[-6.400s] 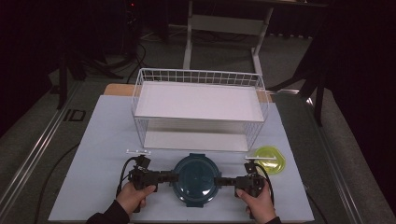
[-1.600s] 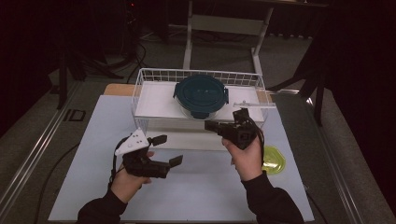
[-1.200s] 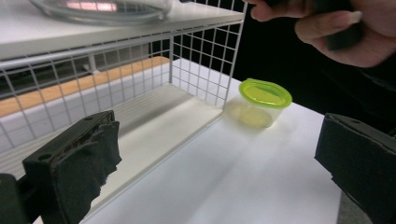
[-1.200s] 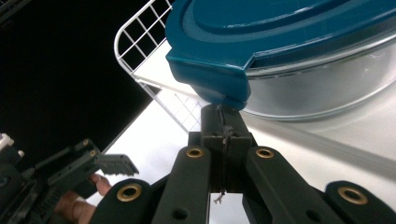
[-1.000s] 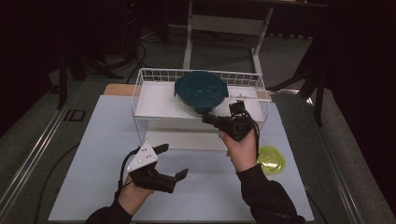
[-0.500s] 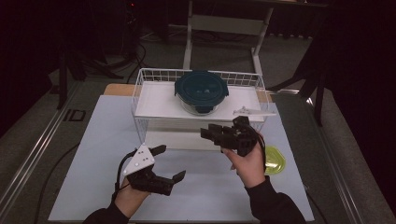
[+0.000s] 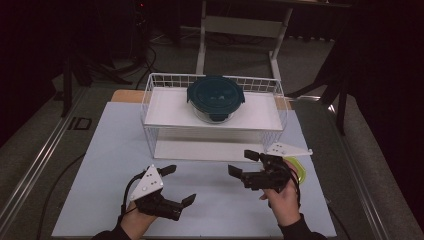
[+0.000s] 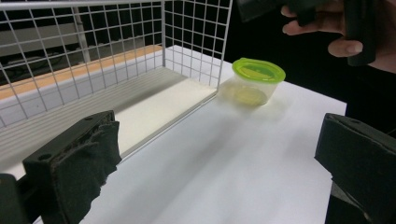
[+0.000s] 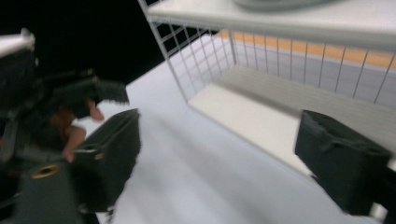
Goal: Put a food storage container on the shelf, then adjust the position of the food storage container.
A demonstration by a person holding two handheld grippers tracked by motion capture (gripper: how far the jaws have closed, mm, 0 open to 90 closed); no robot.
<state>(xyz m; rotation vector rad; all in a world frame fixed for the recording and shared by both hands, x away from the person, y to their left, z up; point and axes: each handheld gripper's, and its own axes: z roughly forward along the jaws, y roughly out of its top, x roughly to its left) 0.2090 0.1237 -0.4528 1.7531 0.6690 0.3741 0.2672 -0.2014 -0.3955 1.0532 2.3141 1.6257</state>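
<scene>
- High view: the dark-lidded round container (image 7: 215,98) now stands on the upper shelf of the wire rack (image 7: 150,95); earlier it lay on the table between my two grippers. My right gripper (image 7: 243,164) has come off it and back down toward the table; its jaws have just been opening and stand wide, nothing between them. I judge that placement done. My left gripper (image 7: 179,186) hangs low over the white table (image 7: 100,150), jaws apart and empty, well short of the rack.
- Left gripper view: my two black jaws rise wide apart with bare table between them. Ahead of them, beyond the rack's corner, stands a small clear tub with a green lid (image 8: 252,80), upright, just beside the rack. Above and to the right of my jaws, the other hand (image 8: 327,23) holds its gripper.
- Right gripper view: blurred, but my jaws are plainly spread, holding and touching nothing. Beyond them is the rack's lower shelf (image 9: 261,112); above it, the underside of the container on the upper shelf. Past my left jaw sits my left gripper (image 9: 88,93).
</scene>
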